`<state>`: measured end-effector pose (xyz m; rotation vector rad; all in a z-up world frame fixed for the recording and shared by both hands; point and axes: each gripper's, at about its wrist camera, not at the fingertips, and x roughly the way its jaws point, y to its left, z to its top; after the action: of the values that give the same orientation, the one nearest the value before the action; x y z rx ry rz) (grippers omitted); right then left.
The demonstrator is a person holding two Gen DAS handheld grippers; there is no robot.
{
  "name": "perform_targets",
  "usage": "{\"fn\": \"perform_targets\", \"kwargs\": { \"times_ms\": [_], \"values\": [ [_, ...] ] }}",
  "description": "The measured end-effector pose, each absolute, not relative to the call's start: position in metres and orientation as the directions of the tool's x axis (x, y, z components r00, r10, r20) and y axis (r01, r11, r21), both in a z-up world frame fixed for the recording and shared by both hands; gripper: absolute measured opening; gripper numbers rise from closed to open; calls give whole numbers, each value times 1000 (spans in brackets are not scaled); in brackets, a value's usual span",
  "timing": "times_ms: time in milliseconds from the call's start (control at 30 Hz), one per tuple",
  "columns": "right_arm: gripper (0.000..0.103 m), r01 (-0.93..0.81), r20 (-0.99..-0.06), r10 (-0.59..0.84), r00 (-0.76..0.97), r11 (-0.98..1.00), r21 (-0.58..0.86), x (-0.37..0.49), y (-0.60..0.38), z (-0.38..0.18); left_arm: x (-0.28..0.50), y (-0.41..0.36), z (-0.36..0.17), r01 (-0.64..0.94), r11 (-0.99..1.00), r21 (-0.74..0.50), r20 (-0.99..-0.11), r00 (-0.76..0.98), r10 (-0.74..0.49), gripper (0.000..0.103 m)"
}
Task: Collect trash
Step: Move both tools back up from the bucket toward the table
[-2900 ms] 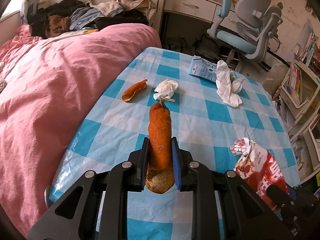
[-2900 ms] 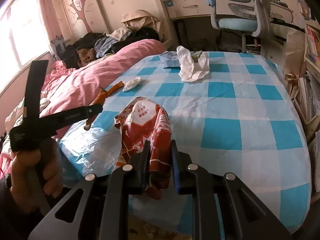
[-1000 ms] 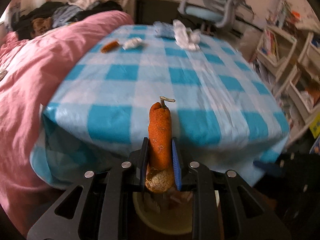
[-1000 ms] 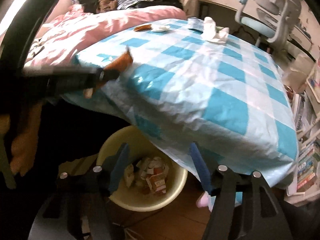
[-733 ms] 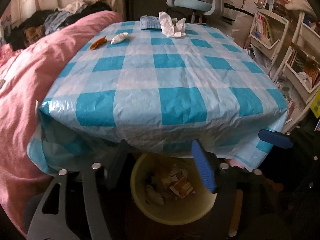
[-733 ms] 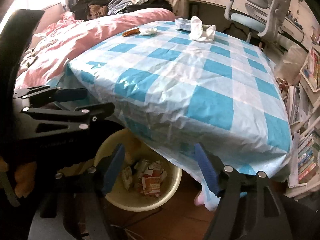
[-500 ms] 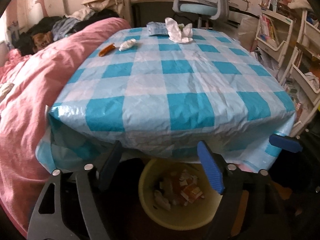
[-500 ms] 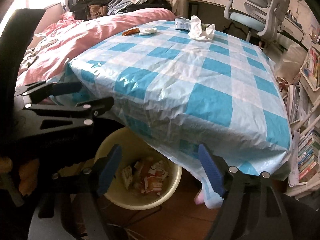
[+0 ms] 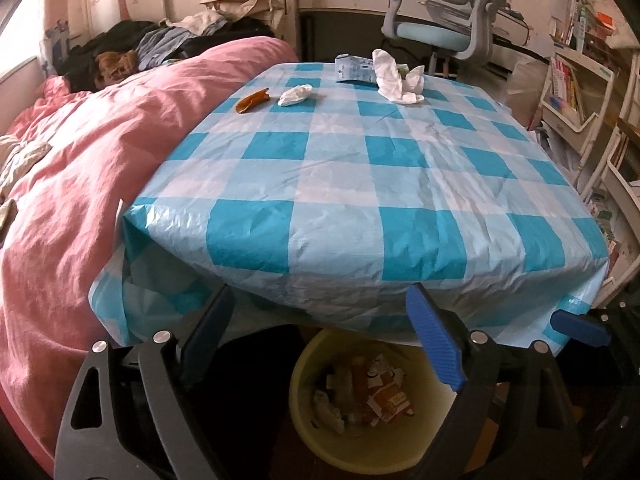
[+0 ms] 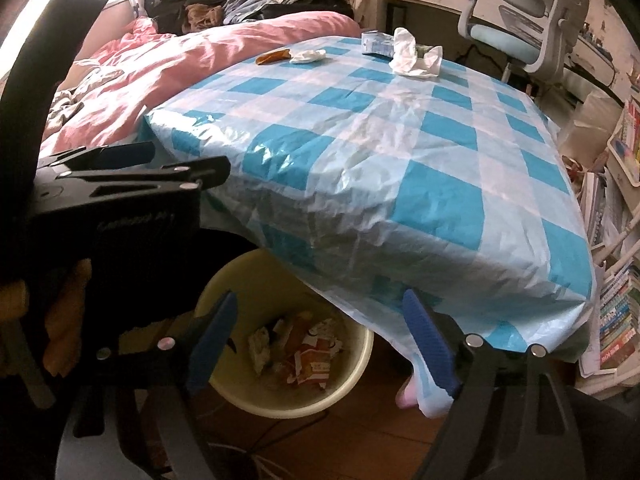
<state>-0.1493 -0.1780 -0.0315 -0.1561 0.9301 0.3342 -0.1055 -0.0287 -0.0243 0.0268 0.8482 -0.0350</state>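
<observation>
Yellow bin [image 9: 432, 452] below both opening, empty grippers holds wrappers [image 9: 390, 400].

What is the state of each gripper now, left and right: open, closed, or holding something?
Left gripper: jaws opening, nothing between them, above the bin.
Right gripper: jaws opening, nothing between them.

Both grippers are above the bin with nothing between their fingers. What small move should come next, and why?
Probably lift the left gripper toward the table's far end. Its jaws are opening on nothing, the bin already holds wrappers, while the orange peel and crumpled tissue lie there uncollected.
</observation>
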Motion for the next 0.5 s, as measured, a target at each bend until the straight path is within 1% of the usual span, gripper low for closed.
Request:
{"fn": "perform_targets", "kwargs": {
  "times_ms": [167,300,500],
  "values": [
    [84,-353,-805,217,552,936,10,-150,-176,-32,-105,-29,-25,39,999,12,-751,660,-17,86],
    [84,-355,-806,217,551,935,9,-150,-176,-32,-105,-28,-25,37,999,11,-750,661,-16,87],
    [84,-367,-760,259,597,930,29,-154,-175,-19,-101,-15,-13,-1,999,-40,-726,687,-28,87]
  ]
}}
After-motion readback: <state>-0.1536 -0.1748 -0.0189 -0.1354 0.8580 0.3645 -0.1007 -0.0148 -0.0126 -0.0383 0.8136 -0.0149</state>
